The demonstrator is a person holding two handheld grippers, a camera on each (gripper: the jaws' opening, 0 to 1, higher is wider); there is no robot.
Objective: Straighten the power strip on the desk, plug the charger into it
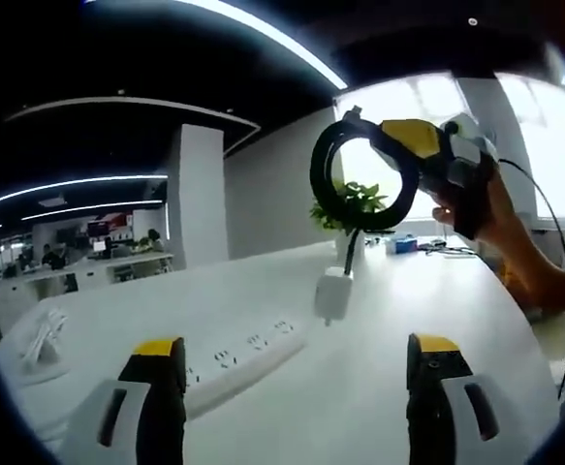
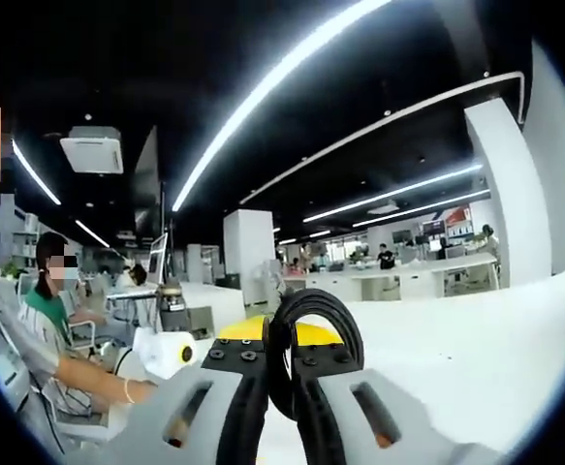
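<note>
Above the tabletop [image 1: 379, 320] at frame centre, my right gripper [image 1: 398, 145] has its fingers clamped on the coiled cable [image 1: 360, 174], the charger [image 1: 332, 295] dangling. Below-left lies the power strip [image 1: 234, 358], long axis running lower left to upper right. My left gripper [image 1: 297, 387] has fingers apart, nearer the strip.

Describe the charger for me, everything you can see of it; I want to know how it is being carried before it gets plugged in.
The charger is a small white block, plastic by its look, hanging in the air above the desk and the white power strip, touching neither. A black cable rises from its top into a coiled loop, which the right gripper holds shut between its yellow-tipped jaws. The block dangles slightly tilted. Its prongs cannot be made out.
</note>
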